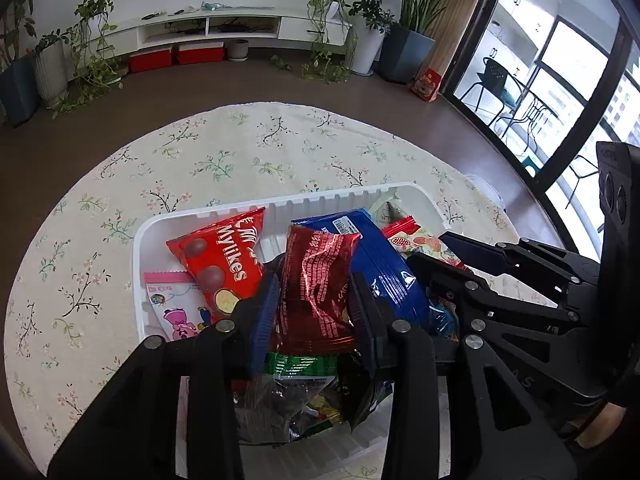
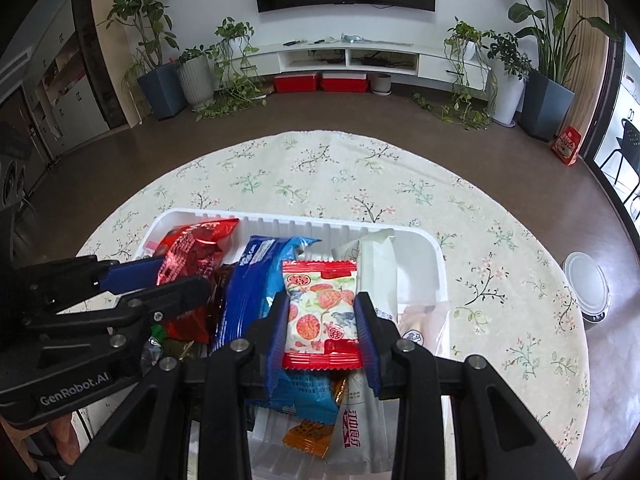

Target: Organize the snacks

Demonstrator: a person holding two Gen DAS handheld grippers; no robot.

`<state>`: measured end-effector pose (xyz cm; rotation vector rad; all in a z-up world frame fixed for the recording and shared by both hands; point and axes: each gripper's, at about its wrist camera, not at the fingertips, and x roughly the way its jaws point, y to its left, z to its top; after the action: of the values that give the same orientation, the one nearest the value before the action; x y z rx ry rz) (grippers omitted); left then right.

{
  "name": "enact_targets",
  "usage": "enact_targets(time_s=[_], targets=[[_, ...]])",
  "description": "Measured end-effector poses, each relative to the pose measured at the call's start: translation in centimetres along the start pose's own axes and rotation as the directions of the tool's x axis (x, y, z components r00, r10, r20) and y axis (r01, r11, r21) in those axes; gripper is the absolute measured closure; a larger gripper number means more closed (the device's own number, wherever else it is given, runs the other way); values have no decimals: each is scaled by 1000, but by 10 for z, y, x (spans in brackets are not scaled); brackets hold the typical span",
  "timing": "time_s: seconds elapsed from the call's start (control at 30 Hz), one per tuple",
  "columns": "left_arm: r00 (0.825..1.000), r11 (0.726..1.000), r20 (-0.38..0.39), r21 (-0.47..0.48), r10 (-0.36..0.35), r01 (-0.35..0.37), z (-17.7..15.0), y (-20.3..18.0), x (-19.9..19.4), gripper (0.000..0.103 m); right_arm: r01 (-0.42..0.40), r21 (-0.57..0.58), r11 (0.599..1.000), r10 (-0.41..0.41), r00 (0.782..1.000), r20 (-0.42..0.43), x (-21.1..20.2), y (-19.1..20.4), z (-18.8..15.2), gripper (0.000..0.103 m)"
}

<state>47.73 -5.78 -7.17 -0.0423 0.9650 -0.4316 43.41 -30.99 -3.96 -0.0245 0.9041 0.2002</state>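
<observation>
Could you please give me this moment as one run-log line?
left tongs: shut on dark red packet | right tongs: shut on strawberry-print packet | both over white tray of snacks

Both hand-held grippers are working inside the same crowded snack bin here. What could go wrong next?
1. The left hand-held gripper and right hand-held gripper sit close over the white bin; they may collide.
2. Lifting the dark red foil packet could drag the blue packet leaning against it.
</observation>
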Motion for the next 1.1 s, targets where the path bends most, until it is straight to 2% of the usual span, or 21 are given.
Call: enact_targets(time_s=[0.13,0.53,0.63,0.7,0.8,0.97,1.03,1.07,1.1], targets=[[1000,1000,0,-2,7,-7,-2,0,-2,55,9,-12,1000,-9,1000,-1,0,1,-2,67],[1000,1000,8,2,1,-1,-4,0,-7,55,10,-21,1000,-10,1000,-3,-3,6,-5,64],[1000,1000,13,4,0,0,-4,0,-10,55,12,-16,1000,-12,1000,6,-6,5,-6,57],[1000,1000,20,-1,6,-6,-4,0,-13,48,15,-4,1000,-15,1000,20,-11,3,-7,46],[999,1000,33,-4,14,-14,-4,0,-18,39,20,13,1000,-21,999,40,-18,-1,-8,39],[997,999,64,-18,36,-35,-8,-1,-37,24,26,12,1000,-27,998,64,-34,-3,-12,36],[996,999,75,-28,41,-39,-12,-1,-48,14,30,11,999,-30,996,81,-43,-4,-15,32],[995,999,88,-27,43,-41,-15,-2,-55,4,27,15,1000,-29,996,90,-48,-5,-17,29],[993,999,106,-23,48,-46,-19,-4,-64,0,25,18,1000,-27,994,105,-56,-6,-21,26]])
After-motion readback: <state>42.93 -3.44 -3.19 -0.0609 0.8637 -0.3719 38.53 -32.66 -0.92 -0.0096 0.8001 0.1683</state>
